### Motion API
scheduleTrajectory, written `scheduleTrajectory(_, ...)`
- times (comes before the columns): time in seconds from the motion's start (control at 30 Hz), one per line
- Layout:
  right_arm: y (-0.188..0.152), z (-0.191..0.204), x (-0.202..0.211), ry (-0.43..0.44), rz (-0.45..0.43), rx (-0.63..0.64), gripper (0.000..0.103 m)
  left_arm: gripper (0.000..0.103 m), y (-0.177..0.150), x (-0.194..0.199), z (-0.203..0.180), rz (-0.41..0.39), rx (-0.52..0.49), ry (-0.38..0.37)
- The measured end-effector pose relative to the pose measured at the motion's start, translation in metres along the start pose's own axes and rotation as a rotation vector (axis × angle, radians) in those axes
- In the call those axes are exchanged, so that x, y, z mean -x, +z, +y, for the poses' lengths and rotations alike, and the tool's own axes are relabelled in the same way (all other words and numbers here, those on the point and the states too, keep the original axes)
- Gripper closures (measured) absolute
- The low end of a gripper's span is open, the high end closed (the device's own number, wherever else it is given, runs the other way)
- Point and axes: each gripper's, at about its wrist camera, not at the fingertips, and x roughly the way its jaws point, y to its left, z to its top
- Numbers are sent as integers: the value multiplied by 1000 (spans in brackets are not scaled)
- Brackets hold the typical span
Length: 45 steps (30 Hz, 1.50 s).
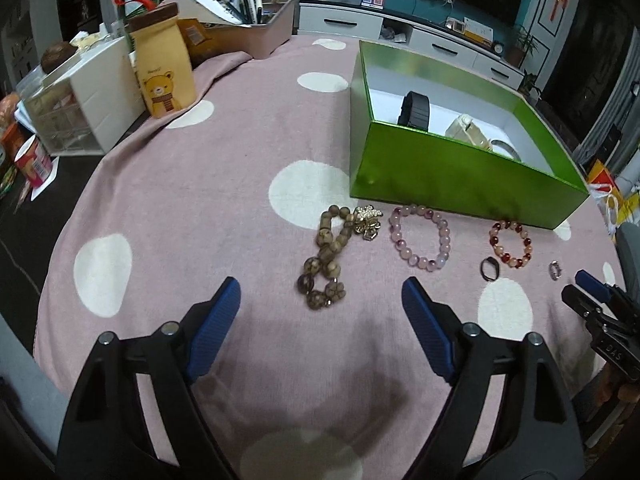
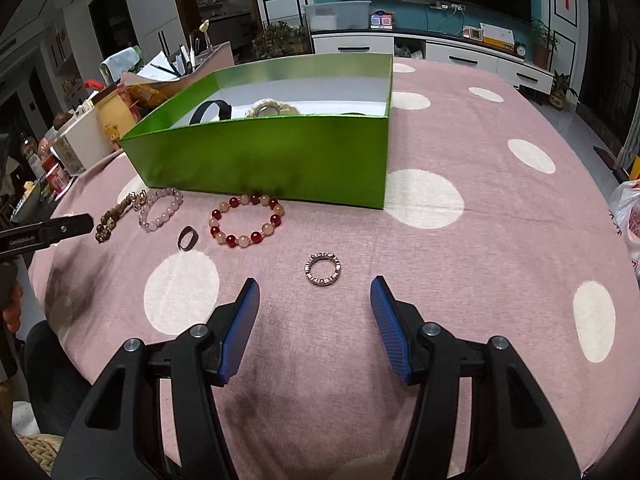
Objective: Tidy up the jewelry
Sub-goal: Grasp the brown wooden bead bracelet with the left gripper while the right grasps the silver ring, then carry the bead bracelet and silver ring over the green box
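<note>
Both tools are empty and spread apart above the pink spotted cloth, each lined up with a different piece. In the left wrist view the left gripper has its blue pads well apart with nothing between them, and the brown bead bracelet lies just beyond the gap, at the centre of the frame; it is folded into a long strand whose axis runs from the lower centre up toward the green box, so roughly along the line the fingers point, and the pads would close across its narrow width. A small gold brooch touches its upper end, which I judge could be dragged along if the grasp lands high. To the right in that frame sit the pale pink bead bracelet, the red and cream bracelet and a dark ring, all just in front of the box wall. In the right wrist view the right gripper is likewise parted and holds nothing; the silver ring lies flat just ahead of the gap, at the centre of the frame, nearer this hand than the other. The box stands behind, upper centre, already holding a black band and a few other pieces, so each piece must be carried away from the fingers and over the near wall
</note>
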Motion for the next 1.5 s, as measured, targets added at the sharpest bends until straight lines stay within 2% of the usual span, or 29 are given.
scheduleTrajectory(0.23, 4, 1, -10, -6, 9, 9, 45, 50, 9, -28, -2, 33, -44, 21)
scheduleTrajectory(0.4, 5, 3, -17, -18, 14, 21, 53, 62, 9, -32, -4, 28, -65, 23)
scheduleTrajectory(0.43, 6, 3, -17, -21, 12, 26, 53, 68, 9, -32, -3, 26, -66, 25)
scheduleTrajectory(0.53, 7, 6, -20, -38, 5, 43, 60, 80, 8, -31, 0, 22, -55, 26)
scheduleTrajectory(0.6, 8, 7, -21, -52, 2, 55, 73, 84, 8, -30, 2, 21, -39, 19)
scheduleTrajectory(0.63, 8, 7, -21, -58, -1, 60, 76, 92, 7, -29, 3, 22, -29, 9)
scheduleTrajectory(0.67, 8, 7, -21, -61, -3, 62, 82, 92, 7, -28, 3, 24, -23, 2)
scheduleTrajectory(0.97, 6, 4, -15, -36, -18, 26, 83, 92, 3, -9, 5, 2, 10, -48)
scheduleTrajectory(1.5, 16, 9, 19, -1, -112, 12, 83, 92, 18, 36, -8, -76, 18, -138)
